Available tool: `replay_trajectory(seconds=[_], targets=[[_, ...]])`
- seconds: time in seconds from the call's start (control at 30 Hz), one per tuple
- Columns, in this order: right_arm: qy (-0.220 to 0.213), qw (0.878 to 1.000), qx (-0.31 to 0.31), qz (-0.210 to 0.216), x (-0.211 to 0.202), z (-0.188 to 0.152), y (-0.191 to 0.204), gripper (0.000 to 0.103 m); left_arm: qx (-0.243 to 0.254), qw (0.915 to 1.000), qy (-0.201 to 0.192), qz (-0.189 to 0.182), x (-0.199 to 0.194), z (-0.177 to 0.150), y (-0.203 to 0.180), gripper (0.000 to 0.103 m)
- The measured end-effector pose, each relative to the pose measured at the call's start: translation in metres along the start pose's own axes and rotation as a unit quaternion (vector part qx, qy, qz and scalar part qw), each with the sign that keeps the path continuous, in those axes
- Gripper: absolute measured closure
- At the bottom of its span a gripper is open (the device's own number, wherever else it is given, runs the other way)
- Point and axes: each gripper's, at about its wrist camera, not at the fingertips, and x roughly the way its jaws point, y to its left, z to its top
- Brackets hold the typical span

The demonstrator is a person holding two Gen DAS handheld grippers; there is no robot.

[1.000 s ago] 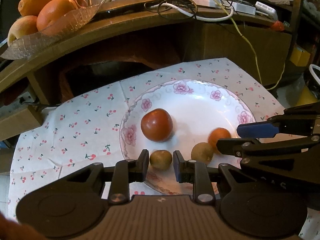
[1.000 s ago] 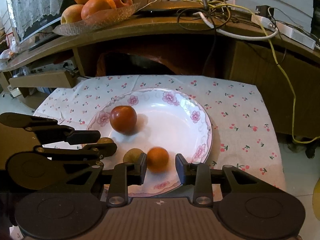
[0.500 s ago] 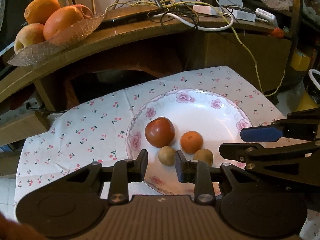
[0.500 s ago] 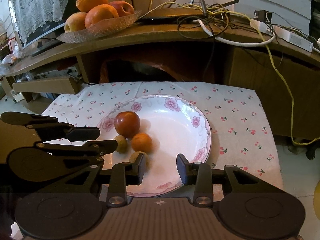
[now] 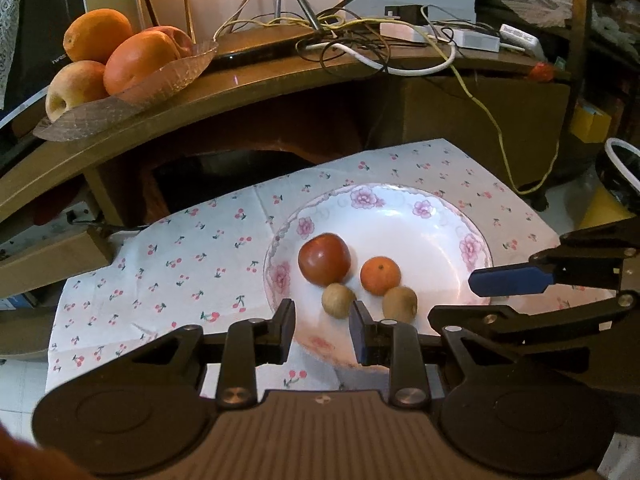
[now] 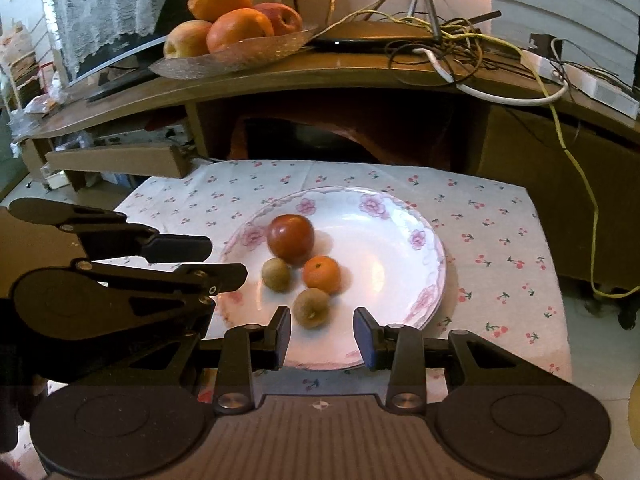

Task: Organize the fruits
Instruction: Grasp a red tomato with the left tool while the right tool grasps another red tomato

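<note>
A white plate with pink flowers lies on a cherry-print cloth. On its near-left part sit a red round fruit, a small mandarin and two little brown fruits, close together. My left gripper hovers over the plate's near rim, open, nothing between its fingers. The first brown fruit lies just past its tips. In the right wrist view my right gripper is also open and empty, above the near rim. The second brown fruit sits just ahead of it.
A glass dish of oranges and apples stands on the curved wooden shelf at the back left. Tangled cables and a white power strip cover the shelf's right part. A yellow cord hangs down at the right.
The left gripper let go of a brown fruit and the right one let go of the mandarin. Both drew back and up from the plate. The mandarin now lies beside the red fruit.
</note>
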Motion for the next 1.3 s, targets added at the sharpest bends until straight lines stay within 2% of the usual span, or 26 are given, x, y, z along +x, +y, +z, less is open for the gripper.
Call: replay_trajectory(seconds=[0.3, 0.57, 0.8, 0.93, 1.17, 1.23, 1.3], targets=[[0.024, 0.999, -0.026, 0.037, -0.009, -0.016, 0.016, 0.063, 0.022, 0.9996, 0.01, -0.017, -0.026, -0.027, 0.009, 0.064], [0.053, 0.993, -0.07, 0.075, -0.006, -0.03, 0.032, 0.061, 0.022, 0.9979, 0.041, -0.044, -0.038, -0.057, 0.024, 0.063], [0.08, 0.988, -0.095, 0.088, 0.01, -0.038, 0.044, 0.061, 0.027, 0.9949, 0.061, -0.076, -0.037, -0.072, 0.026, 0.063], [0.087, 0.987, -0.101, 0.086, 0.02, -0.039, 0.047, 0.061, 0.028, 0.9938, 0.074, -0.077, -0.03, -0.08, 0.027, 0.063], [0.085, 0.986, -0.112, 0.09, 0.024, -0.039, 0.051, 0.062, 0.027, 0.9934, 0.07, -0.086, -0.027, -0.08, 0.026, 0.062], [0.086, 0.986, -0.117, 0.088, 0.023, -0.039, 0.052, 0.069, 0.027, 0.993, 0.072, -0.09, -0.025, -0.081, 0.024, 0.062], [0.088, 0.985, -0.116, 0.091, 0.022, -0.039, 0.052, 0.073, 0.03, 0.9928, 0.076, -0.089, -0.022, -0.082, 0.022, 0.062]])
